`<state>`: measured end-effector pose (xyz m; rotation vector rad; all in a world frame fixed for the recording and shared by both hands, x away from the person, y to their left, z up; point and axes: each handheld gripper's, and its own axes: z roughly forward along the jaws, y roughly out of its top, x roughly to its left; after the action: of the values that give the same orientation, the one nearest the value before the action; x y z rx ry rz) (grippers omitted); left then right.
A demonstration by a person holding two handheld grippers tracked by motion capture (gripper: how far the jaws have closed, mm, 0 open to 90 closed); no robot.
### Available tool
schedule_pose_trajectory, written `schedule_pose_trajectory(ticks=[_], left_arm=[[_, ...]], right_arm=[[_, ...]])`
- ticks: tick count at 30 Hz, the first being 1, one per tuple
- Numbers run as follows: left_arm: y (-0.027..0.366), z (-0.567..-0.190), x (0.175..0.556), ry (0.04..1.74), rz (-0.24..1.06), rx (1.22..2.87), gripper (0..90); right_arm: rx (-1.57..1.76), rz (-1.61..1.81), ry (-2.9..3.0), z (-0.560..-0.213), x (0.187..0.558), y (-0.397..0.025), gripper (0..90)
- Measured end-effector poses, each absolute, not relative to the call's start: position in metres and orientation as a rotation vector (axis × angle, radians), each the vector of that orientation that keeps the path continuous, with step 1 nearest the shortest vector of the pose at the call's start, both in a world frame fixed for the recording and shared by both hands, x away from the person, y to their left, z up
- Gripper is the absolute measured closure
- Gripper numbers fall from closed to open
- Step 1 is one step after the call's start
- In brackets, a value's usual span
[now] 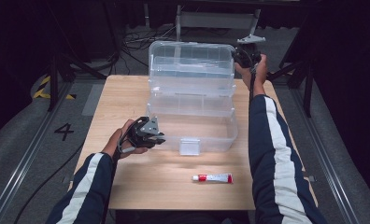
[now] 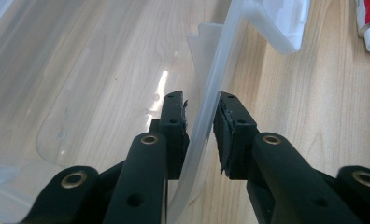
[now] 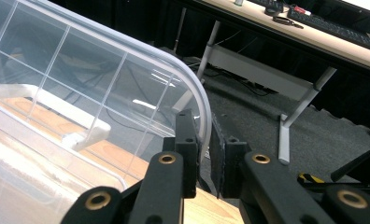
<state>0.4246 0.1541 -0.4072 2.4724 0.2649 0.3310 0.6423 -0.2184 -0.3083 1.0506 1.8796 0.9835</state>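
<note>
A clear plastic storage box point(image 1: 211, 135) stands mid-table with its lid point(image 1: 191, 60) swung up at the back. My left gripper point(image 1: 157, 135) is at the box's front left corner. In the left gripper view it point(image 2: 202, 100) straddles the box's wall point(image 2: 220, 56), one jaw inside and one outside, shut on that wall. My right gripper point(image 1: 239, 53) is raised at the lid's upper right corner. In the right gripper view it point(image 3: 204, 119) is shut on the lid's rounded rim point(image 3: 192, 88). A red and white toothpaste tube point(image 1: 212, 178) lies in front of the box.
The box's white latch point(image 1: 189, 146) hangs down its front wall. The wooden table point(image 1: 141, 186) has bare room around the tube and at its left. Beyond the table are cables, a desk frame point(image 3: 286, 130) and grey floor.
</note>
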Motion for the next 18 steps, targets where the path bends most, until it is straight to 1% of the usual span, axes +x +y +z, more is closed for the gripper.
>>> schedule_pose_trajectory(ticks=[18], left_arm=[[0.154,-0.408,0.426,0.256,0.32,2.482,73.9]], right_arm=[[1.082,0.921,1.929,-0.314,0.654,-0.22,81.2]])
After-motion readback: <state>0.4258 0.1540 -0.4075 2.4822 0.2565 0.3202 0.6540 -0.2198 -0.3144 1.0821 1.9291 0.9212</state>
